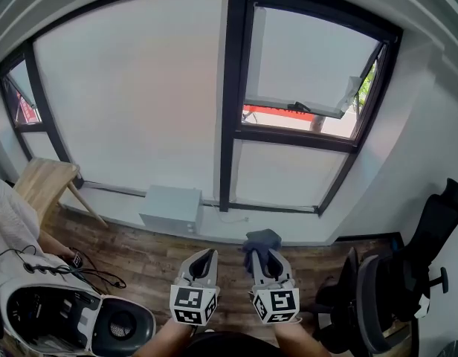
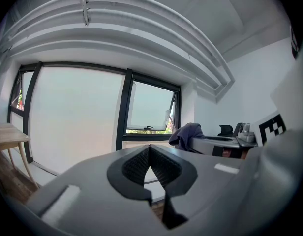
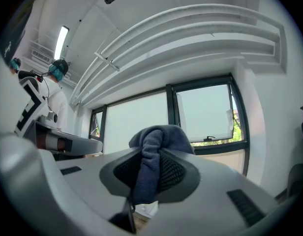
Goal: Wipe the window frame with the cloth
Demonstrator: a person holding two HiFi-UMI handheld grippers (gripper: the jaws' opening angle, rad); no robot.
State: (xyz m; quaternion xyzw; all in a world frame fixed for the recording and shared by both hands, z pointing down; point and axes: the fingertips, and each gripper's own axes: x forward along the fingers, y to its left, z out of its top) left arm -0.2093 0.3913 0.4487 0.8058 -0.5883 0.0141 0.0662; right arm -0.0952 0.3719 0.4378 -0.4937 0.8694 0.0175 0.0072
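Head view, left gripper (image 1: 205,254): you are holding it low over the floor (image 1: 140,255), jaws together, aiming at the wall under the window.
Head view, right gripper (image 1: 263,253): you are holding it just beside the left one and level with it, a dark blue cloth (image 1: 261,239) bunching out of its tip.
Head view, frame (image 1: 233,88): the black frame is standing well ahead of both grippers, apart from the cloth.
Left gripper view, left gripper (image 2: 150,150): its jaws are meeting tip to tip with nothing between them.
Left gripper view, cloth (image 2: 186,132): it is sitting off to your right, on the right gripper's (image 2: 215,144) tip.
Right gripper view, right gripper (image 3: 151,167): its jaws are clamping the cloth (image 3: 156,139), which is running down between the ribbed pads (image 3: 172,171) and bulging above them.
Right gripper view, frame (image 3: 170,113): it is showing behind the cloth, not touching it.
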